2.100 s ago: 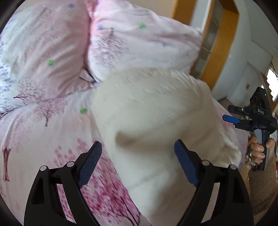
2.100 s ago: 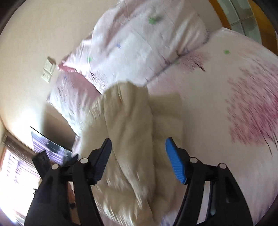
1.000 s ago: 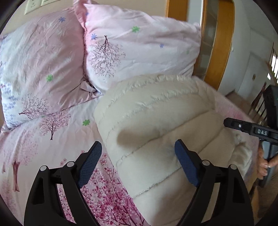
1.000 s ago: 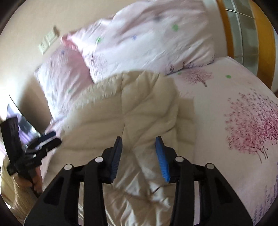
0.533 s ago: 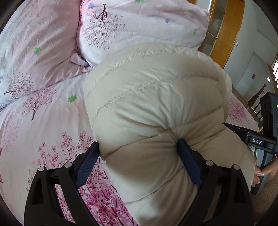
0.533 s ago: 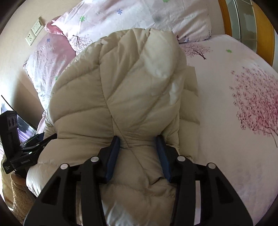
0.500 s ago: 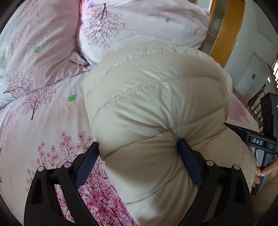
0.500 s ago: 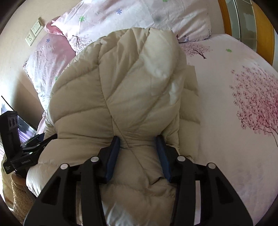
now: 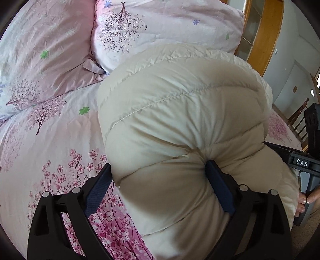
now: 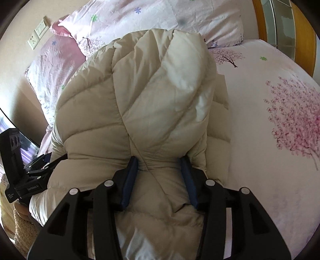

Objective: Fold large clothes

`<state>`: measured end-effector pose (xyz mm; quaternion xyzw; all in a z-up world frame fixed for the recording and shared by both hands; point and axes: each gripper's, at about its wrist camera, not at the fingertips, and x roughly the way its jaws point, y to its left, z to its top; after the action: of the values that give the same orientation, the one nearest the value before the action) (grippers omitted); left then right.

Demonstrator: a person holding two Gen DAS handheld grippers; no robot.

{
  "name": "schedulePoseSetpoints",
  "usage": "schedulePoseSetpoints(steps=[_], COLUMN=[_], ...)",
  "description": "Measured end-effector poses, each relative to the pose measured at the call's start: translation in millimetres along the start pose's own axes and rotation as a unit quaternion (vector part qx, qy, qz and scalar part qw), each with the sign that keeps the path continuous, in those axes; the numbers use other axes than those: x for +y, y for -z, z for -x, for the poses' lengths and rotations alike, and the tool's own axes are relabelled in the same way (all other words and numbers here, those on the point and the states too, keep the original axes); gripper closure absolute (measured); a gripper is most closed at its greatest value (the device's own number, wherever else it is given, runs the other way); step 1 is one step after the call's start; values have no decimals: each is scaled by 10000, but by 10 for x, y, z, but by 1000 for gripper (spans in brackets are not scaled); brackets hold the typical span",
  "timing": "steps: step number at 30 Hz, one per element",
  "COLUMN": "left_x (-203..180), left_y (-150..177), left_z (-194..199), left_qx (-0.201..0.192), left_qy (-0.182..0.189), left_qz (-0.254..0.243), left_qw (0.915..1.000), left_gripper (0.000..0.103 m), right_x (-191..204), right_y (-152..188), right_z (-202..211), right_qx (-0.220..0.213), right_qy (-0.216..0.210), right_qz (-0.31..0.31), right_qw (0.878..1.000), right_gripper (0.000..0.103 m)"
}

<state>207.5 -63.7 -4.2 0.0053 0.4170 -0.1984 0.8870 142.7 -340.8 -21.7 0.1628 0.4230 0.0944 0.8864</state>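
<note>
Soft daylight, sharp fisheye views

Even, bright light; a sunlit patch glares on the jacket (image 10: pixel 180 66) in the right view. Gentle shadows lie in its quilting; edges curve into dark vignette; no motion blur.

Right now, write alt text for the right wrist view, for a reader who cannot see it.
A puffy cream quilted jacket bulges between the right gripper, whose blue pads press its fabric as the jaws open. It lies on a pink blossom-print bed below two pillows; the left gripper shows at left.
</note>
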Motion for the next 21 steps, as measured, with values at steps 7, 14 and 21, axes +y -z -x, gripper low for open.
schedulePoseSetpoints(steps=[7, 14, 21], left_x=[396, 703, 674], left_y=[-48, -28, -11], left_z=[222, 58, -126], left_qx=[-70, 188, 476], left_qy=[1320, 2260, 2544], left_qz=[1260, 2340, 2497], left_qw=[9832, 9454, 9331], left_gripper=[10, 11, 11], right_x=[-244, -771, -847], right_y=[-186, -387, -492], right_z=[477, 265, -83], right_qx=[-246, 390, 922], right_qy=[-461, -1312, -1235], right_qz=[-547, -1713, -1662], right_qw=[9971, 9757, 9740], right_gripper=[7, 4, 2])
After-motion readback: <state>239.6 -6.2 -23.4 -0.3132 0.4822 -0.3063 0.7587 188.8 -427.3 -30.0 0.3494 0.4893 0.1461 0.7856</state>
